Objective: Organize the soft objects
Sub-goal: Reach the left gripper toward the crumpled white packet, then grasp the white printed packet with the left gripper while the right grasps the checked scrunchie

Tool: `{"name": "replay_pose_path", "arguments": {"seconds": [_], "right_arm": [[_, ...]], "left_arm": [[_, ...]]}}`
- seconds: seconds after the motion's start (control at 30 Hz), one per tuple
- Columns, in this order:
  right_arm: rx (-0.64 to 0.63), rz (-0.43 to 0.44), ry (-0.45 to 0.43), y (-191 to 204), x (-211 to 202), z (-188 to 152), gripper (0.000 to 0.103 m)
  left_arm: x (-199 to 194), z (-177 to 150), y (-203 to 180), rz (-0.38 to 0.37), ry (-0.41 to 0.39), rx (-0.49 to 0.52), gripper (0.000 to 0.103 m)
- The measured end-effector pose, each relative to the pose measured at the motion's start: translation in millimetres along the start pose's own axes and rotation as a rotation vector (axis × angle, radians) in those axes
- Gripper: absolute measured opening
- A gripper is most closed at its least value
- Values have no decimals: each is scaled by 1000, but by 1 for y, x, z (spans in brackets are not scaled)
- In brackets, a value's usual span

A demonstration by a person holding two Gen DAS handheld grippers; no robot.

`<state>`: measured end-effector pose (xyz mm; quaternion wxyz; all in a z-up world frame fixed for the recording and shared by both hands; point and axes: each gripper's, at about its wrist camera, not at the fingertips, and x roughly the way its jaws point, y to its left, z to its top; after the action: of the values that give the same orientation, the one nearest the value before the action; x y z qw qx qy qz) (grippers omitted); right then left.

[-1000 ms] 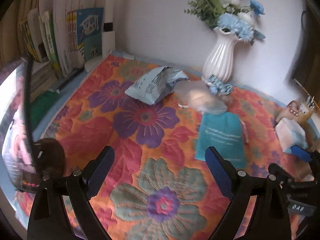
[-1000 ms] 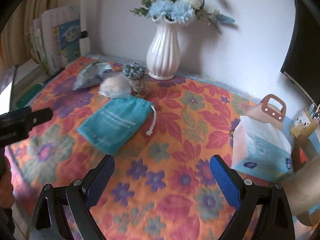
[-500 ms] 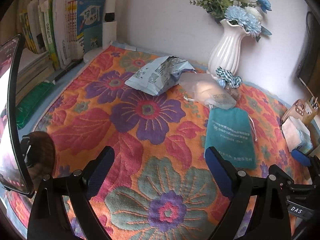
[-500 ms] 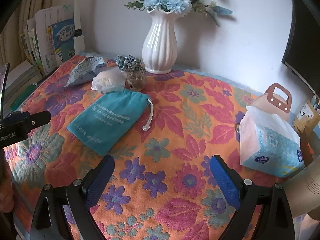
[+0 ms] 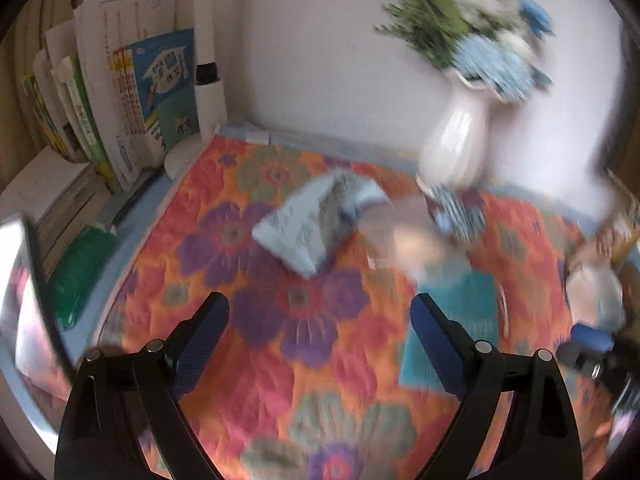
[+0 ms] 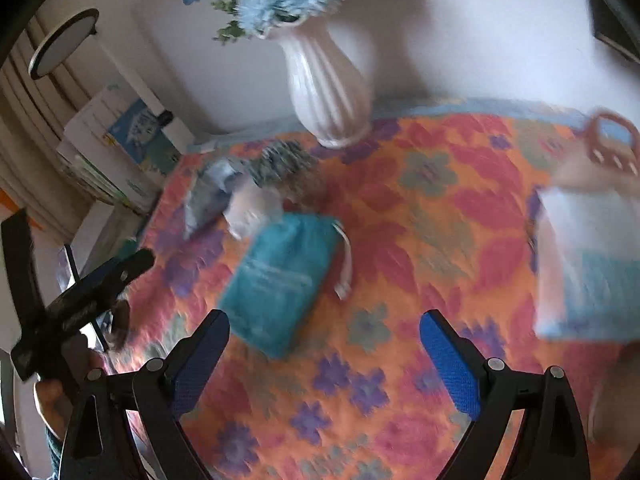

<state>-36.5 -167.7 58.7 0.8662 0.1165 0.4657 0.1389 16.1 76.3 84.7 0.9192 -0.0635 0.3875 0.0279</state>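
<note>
Both views have swung since a moment back: the ribbed white vase of blue flowers [image 6: 326,92] now leans in the right wrist view, and everything is smeared with motion. The left tool [image 5: 318,334] hangs wide open with nothing between its blue pads, over the flowered orange cloth on the counter [image 5: 304,360]. The right tool [image 6: 324,354] is open and empty too, above the same cloth. The soft things lie untouched: the teal drawstring pouch [image 6: 280,280] just ahead of the right tool, the crumpled pale blue packet [image 5: 316,222] beyond it, a whitish soft bundle [image 6: 252,210] between them, and a blue-and-white tissue pack [image 6: 588,268] well off to the right. By my reckoning nothing is sorted yet; all the gathering is left.
</note>
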Motion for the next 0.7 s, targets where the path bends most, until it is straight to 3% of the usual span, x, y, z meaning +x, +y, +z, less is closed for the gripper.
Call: {"name": "replay_pose_path", "arguments": {"seconds": [0.07, 0.13, 0.33, 0.43, 0.5, 0.6, 0.7], "right_arm": [[-38, -52, -15, 12, 11, 14, 95], [-72, -71, -41, 24, 24, 30, 95], [-151, -75, -59, 49, 70, 65, 93], [-126, -54, -36, 46, 98, 80, 82], [-69, -2, 3, 36, 118, 88, 65], [20, 74, -9, 19, 129, 91, 53], [58, 131, -50, 6, 125, 88, 48]], "left_arm": [[18, 13, 3, 7, -1, -8, 92], [39, 23, 4, 61, 1, -3, 92], [96, 42, 12, 24, 80, 17, 91], [115, 45, 12, 36, 101, 18, 91], [124, 44, 14, 17, 111, 4, 91], [131, 44, 18, -4, 116, -20, 91], [126, 45, 18, -18, 90, -21, 80]]}}
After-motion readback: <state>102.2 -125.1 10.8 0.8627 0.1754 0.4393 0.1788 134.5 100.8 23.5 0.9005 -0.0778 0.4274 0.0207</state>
